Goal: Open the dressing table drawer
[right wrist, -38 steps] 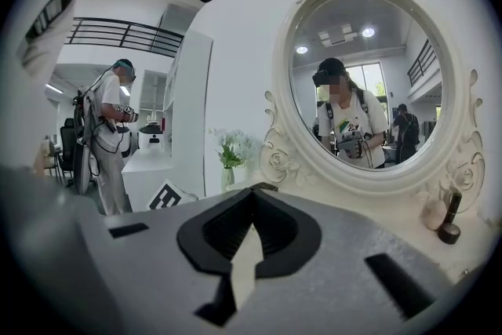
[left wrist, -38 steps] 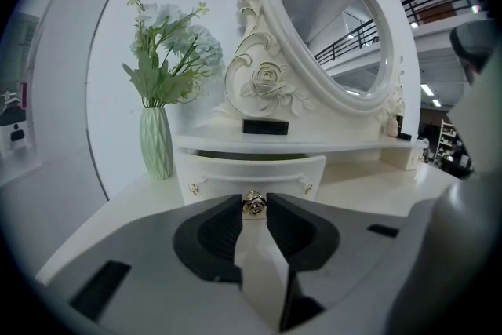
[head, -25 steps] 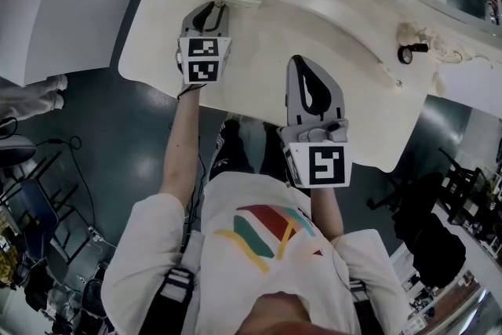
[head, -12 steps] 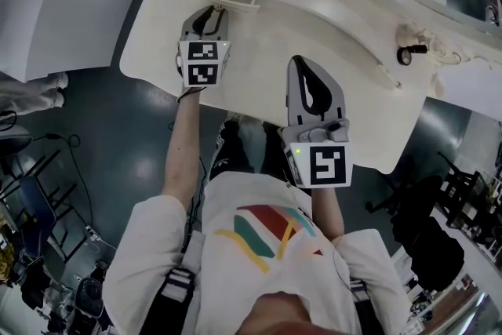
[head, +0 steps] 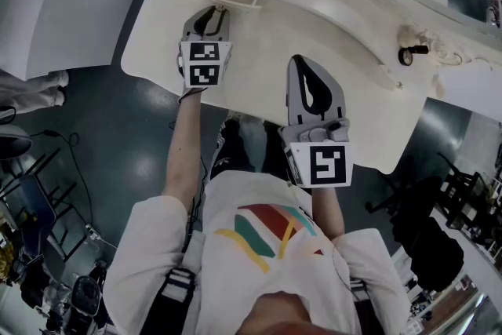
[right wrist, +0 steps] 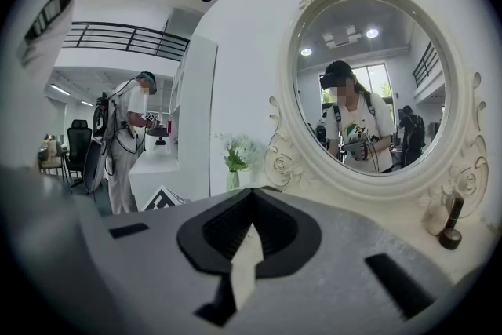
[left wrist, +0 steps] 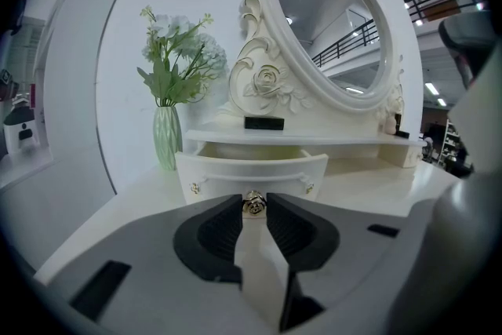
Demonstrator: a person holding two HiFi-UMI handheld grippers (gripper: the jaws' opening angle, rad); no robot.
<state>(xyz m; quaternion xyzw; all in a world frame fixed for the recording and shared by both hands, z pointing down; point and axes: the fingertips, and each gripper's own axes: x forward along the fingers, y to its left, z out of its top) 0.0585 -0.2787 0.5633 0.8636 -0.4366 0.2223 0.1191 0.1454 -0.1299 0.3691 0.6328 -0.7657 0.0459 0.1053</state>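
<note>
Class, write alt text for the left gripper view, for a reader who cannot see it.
The left tongs clamp the small gold knob of a white drawer, pulled partly open. Behind it stand an oval mirror in a carved white frame and, at left, a green vase of flowers.

Your cream surface [head: 259,51] carries a green vase [left wrist: 165,139] of flowers at its far left corner, the oval mirror [left wrist: 333,27] along the back, and at the right a small dark item [head: 407,54], possibly a bottle.
</note>
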